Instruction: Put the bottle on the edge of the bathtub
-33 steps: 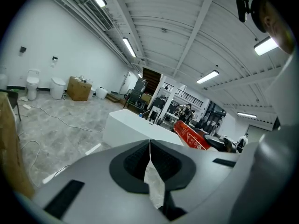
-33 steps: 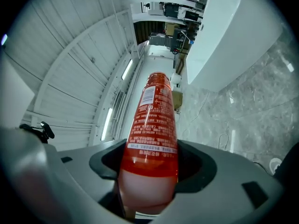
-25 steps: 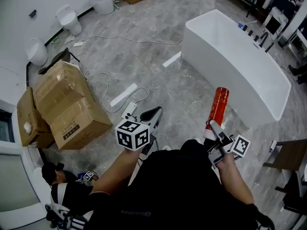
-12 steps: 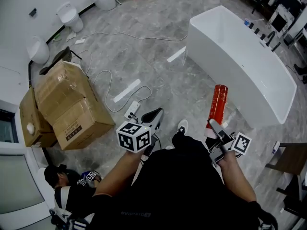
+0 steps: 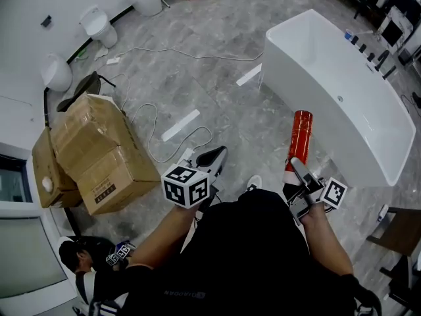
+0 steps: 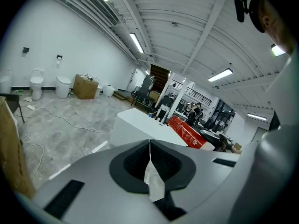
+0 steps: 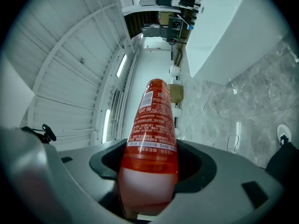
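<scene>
- The brown cardboard boxes (image 5: pixel 92 153), well to the left of the white freestanding bathtub (image 5: pixel 309 104), are seen slightly lower in the head view than a second ago. A shoe tip has also come into view below. From this, a walk towards the bathtub is judged to be under way.
- The left gripper (image 5: pixel 214 157) is held out over the grey marble floor (image 5: pixel 217 58), left of the bathtub and well apart from it. Its fingers are pressed together along a thin seam and nothing is gripped. A pale tab at that seam cannot be identified. Its pose has hardly changed, so no part in the task is expected of it yet.
- The tall red plastic bottle with a pale lower end (image 5: pixel 300 137) is carried by the right gripper (image 5: pixel 299 171). The fingers are clamped on the pale lower end, and the grip is unchanged over the last second. The bottle is tilted, with its top pointed towards the bathtub's near wall, and it is still over the floor, short of the rim.
- The bathtub has shifted a little to the right and lower in the head view, which fits the approach. The carry is judged nearly done. Placing has not begun: the bottle must still be brought over the rim, turned upright and set down on that narrow edge, where tipping is the likely risk.
</scene>
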Action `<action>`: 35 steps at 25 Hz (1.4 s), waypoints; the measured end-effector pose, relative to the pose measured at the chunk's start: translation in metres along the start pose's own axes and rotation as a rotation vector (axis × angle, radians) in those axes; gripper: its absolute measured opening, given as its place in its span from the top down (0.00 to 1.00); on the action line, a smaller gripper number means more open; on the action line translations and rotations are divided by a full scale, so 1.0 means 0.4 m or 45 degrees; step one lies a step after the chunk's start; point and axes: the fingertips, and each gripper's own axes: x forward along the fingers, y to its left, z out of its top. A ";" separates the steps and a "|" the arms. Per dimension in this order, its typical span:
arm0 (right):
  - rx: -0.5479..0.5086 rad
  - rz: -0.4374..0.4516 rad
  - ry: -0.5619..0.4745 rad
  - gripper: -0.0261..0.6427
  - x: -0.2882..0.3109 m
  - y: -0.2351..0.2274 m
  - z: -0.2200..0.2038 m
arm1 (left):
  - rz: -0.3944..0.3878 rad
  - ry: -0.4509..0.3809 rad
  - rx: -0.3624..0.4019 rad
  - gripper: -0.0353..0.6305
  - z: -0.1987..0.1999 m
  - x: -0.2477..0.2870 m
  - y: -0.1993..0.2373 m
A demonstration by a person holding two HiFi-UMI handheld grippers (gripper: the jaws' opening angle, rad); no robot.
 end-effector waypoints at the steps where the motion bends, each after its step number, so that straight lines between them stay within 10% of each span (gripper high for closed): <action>1: 0.002 0.000 0.008 0.49 0.018 0.000 0.020 | -0.003 -0.001 0.004 0.92 0.021 0.020 0.002; 19: -0.043 -0.010 0.160 0.49 0.244 -0.070 0.246 | 0.055 0.020 -0.066 0.92 0.199 0.248 0.136; 35: -0.048 -0.068 -0.019 0.49 0.568 -0.064 0.340 | -0.074 0.061 0.046 0.92 0.450 0.404 0.461</action>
